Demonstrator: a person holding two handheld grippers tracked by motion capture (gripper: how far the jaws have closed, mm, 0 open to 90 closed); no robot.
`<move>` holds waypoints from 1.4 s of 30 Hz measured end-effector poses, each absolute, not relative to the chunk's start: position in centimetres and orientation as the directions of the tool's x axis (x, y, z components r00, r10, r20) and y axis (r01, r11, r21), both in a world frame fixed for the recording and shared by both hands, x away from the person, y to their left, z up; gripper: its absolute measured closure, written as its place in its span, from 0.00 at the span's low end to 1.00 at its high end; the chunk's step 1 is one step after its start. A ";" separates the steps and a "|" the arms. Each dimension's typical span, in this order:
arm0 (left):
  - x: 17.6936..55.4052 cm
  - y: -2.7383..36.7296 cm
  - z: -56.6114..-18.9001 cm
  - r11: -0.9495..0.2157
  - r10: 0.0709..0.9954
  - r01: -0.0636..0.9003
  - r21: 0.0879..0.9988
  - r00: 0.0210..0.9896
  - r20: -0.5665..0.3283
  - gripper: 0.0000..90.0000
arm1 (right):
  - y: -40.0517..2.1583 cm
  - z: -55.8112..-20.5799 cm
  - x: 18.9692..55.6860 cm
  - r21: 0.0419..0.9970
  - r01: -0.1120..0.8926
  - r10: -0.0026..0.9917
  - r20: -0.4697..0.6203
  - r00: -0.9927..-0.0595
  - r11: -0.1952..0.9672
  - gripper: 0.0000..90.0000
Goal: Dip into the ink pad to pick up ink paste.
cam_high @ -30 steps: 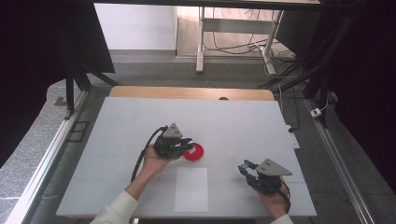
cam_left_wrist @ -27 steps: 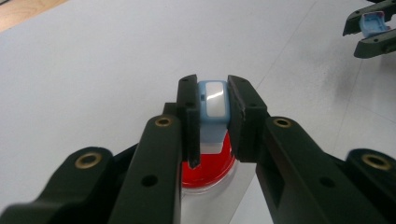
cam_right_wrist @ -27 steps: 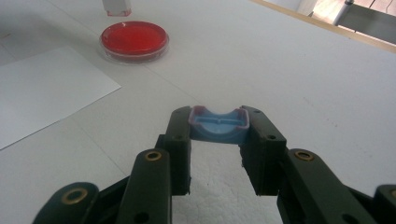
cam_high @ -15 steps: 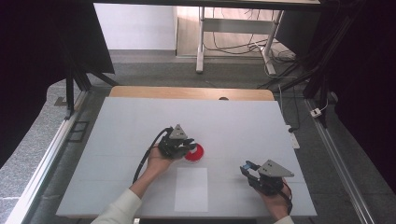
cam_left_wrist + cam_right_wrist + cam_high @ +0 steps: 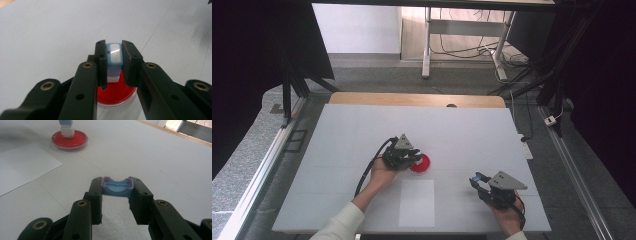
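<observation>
The high view looks forward and down from above the person's side onto the whole white tabletop (image 5: pixel 362 130), far enough to take in the floor beyond. The left gripper view sits very close behind its own fingers (image 5: pixel 101 62), aimed down at the red dish (image 5: pixel 115 92). The right gripper view looks low across the tabletop from farther off, and all 3 views share that dish (image 5: pixel 70 138) (image 5: pixel 419 163).
</observation>
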State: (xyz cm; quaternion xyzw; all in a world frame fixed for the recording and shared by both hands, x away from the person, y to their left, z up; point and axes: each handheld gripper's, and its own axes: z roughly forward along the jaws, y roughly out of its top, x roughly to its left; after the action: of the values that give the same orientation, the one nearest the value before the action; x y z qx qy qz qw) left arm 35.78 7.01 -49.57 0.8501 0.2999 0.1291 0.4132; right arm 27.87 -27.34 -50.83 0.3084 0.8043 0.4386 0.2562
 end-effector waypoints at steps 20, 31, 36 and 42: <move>35.6 6.2 -50.0 -0.522 0.620 0.400 0.754 0.784 0.013 0.84 | -27.2 -50.9 27.9 0.862 0.272 0.720 -0.144 -0.679 0.428 0.72; 35.6 6.0 -50.1 -0.531 0.625 0.408 0.743 0.780 0.019 0.84 | -27.1 -50.9 27.8 0.861 0.271 0.717 -0.144 -0.682 0.431 0.72; 35.4 5.8 -50.1 -0.540 0.624 0.398 0.741 0.780 0.036 0.84 | -27.1 -50.8 27.8 0.860 0.270 0.720 -0.149 -0.678 0.433 0.72; 35.2 6.1 -50.3 -0.527 0.629 0.394 0.753 0.777 0.033 0.84 | -27.0 -50.8 27.7 0.862 0.269 0.716 -0.144 -0.682 0.430 0.72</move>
State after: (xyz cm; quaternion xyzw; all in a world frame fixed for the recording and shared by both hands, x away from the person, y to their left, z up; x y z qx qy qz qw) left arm 35.19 6.10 -50.33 0.8604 0.2972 0.1521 0.3851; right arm 27.72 -27.00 -50.84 0.3056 0.8059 0.4379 0.2556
